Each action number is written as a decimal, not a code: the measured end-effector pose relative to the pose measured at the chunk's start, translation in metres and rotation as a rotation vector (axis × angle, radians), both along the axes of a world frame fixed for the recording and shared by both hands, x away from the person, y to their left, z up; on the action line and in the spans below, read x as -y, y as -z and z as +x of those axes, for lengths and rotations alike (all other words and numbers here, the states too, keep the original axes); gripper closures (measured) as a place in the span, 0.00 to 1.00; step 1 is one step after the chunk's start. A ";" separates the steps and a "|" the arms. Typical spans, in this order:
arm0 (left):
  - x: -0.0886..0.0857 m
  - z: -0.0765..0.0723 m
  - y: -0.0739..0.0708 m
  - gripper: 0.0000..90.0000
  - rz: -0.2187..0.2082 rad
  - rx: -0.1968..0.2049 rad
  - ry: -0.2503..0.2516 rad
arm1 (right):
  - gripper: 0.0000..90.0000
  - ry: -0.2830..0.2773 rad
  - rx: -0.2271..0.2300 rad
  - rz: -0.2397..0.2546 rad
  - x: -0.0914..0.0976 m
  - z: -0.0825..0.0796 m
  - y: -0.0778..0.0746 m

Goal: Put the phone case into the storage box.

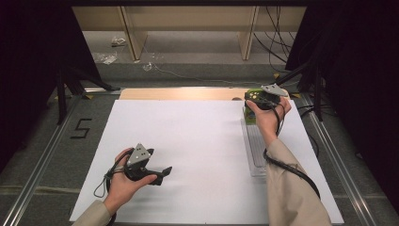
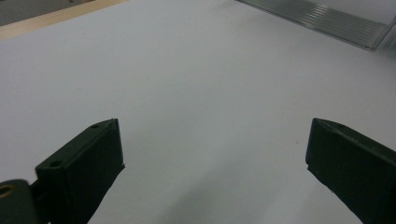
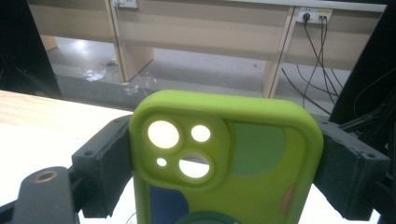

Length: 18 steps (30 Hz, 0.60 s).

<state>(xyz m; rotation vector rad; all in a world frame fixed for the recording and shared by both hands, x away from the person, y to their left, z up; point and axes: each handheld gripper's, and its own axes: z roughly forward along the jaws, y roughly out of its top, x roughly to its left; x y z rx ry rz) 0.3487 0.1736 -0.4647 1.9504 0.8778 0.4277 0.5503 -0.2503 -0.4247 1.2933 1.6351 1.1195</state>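
Note:
A lime-green phone case (image 3: 224, 154) with camera cut-outs stands upright between the jaws of my right gripper (image 3: 224, 163), which press on its two long sides. From above, that gripper (image 1: 256, 100) is at the far right of the white mat, over the far end of a clear plastic tray (image 1: 256, 150), with the green case (image 1: 250, 115) just under it. My left gripper (image 1: 160, 175) rests low over the mat's near left, pointing right. Its jaws (image 2: 212, 158) stand wide apart with bare mat between them.
A white mat (image 1: 188, 150) covers the table, with a wooden strip (image 1: 179, 94) along its far edge. The clear tray's ribbed end (image 2: 322, 18) lies ahead of the left gripper. Cables trail from both hands. Dark stands flank the table, and desks with wires lie beyond.

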 end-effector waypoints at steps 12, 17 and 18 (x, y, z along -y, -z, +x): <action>-0.001 0.001 0.000 0.04 0.001 -0.004 0.002 | 0.07 0.000 -0.049 0.020 0.000 0.003 0.004; 0.000 0.000 0.000 0.04 0.000 -0.004 0.001 | 0.07 -0.006 -0.058 0.025 0.000 0.000 0.001; 0.000 0.000 0.000 0.04 0.000 -0.003 0.001 | 0.06 -0.003 -0.064 0.026 0.000 0.000 0.001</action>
